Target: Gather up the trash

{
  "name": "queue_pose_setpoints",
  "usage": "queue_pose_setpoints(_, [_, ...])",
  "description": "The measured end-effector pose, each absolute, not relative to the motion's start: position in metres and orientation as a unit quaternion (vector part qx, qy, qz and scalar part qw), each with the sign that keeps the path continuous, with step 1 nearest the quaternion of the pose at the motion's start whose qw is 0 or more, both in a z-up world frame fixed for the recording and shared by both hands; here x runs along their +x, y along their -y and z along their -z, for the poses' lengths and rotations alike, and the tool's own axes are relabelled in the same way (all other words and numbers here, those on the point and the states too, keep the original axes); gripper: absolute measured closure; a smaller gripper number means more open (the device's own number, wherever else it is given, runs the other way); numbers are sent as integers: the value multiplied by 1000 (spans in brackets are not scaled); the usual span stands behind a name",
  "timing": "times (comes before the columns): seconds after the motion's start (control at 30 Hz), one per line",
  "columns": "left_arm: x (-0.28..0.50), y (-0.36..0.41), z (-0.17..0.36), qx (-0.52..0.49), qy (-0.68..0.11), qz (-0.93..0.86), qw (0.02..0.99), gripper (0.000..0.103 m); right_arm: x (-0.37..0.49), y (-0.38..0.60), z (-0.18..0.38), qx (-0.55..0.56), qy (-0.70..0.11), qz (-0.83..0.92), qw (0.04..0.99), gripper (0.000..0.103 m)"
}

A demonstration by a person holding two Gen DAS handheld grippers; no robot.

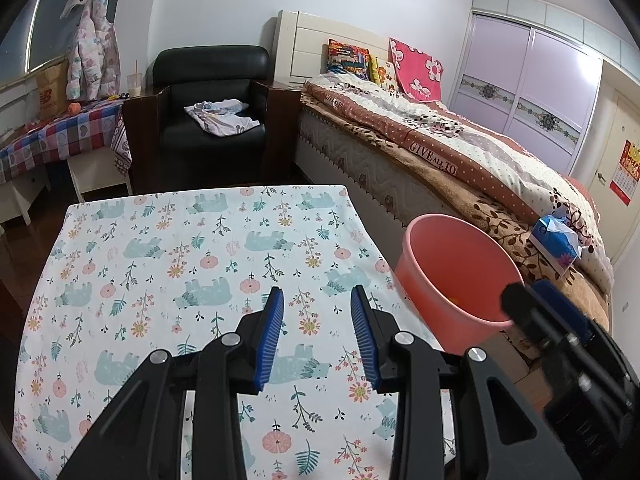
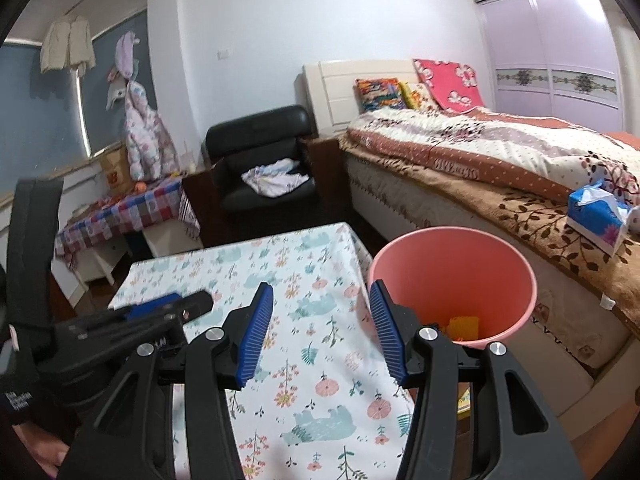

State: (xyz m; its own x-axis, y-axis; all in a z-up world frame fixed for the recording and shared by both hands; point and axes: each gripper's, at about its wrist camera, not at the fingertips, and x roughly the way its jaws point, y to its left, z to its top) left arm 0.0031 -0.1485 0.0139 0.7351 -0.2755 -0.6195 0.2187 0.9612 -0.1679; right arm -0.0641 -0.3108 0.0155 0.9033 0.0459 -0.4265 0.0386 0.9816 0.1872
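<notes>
A pink bucket stands off the right edge of the low table, between it and the bed. In the right wrist view the bucket has yellow and orange trash at its bottom. My left gripper hovers open over the flowered tablecloth, with nothing between its blue pads. My right gripper is open too, holds nothing, and hangs over the table's right edge just left of the bucket. Each gripper shows in the other's view: the right gripper beside the bucket, the left gripper over the table.
A bed with a patterned quilt runs along the right, with a blue tissue pack on it. A black armchair with a crumpled cloth stands behind the table. A checked side table is at the left, a wardrobe at the far right.
</notes>
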Motion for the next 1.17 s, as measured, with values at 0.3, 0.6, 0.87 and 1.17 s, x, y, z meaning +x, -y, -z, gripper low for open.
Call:
queue_pose_setpoints(0.3, [3, 148, -14, -41, -340, 133, 930, 69, -61, 313, -13, 100, -230, 2, 968, 52])
queue_pose_setpoints(0.6, [1, 146, -9, -42, -340, 132, 930, 69, -59, 312, -12, 99, -233, 2, 967, 52])
queue_pose_setpoints(0.87, [1, 146, -8, -41, -340, 132, 930, 69, -60, 312, -11, 99, -234, 2, 967, 52])
queue_pose_setpoints(1.17, [4, 143, -4, -43, -350, 131, 926, 69, -59, 311, -7, 96, -238, 2, 967, 52])
